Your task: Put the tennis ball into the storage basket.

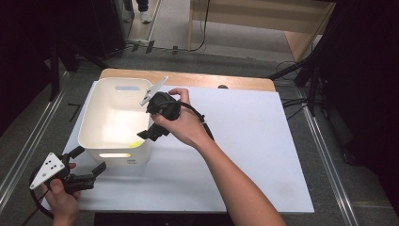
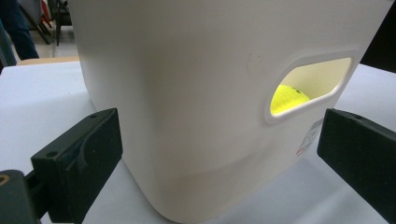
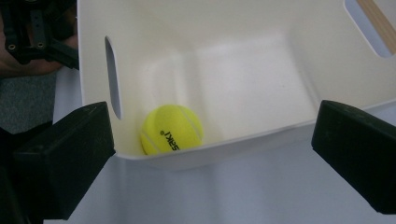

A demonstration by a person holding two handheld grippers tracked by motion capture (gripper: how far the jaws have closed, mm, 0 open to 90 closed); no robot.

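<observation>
Resting on the floor of the white plastic bin (image 1: 96, 127), against the wall nearest the person, a yellow tennis ball (image 3: 172, 129) lies with black lettering on its side; that lettering is too blurred to read. In the high view only a small sliver of the ball (image 1: 135, 144) shows, the rest being hidden behind the bin's near wall. In the left gripper view a patch of the ball (image 2: 289, 98) shows through the oval handle slot in the bin's wall.

The right gripper (image 1: 151, 123) hangs over the bin's near right corner, its jaws spread wide with nothing between them; in the right gripper view the ball lies well beyond them, inside the bin. The hand covers most of this gripper's body, so its shape is hard to make out.

The left gripper (image 1: 89, 160) sits on the white table cover (image 1: 244, 150) just beside the bin's near left corner. Its jaws stand apart and empty; in the left gripper view they flank the bin's rounded corner, though contact with the wall cannot be told.
</observation>
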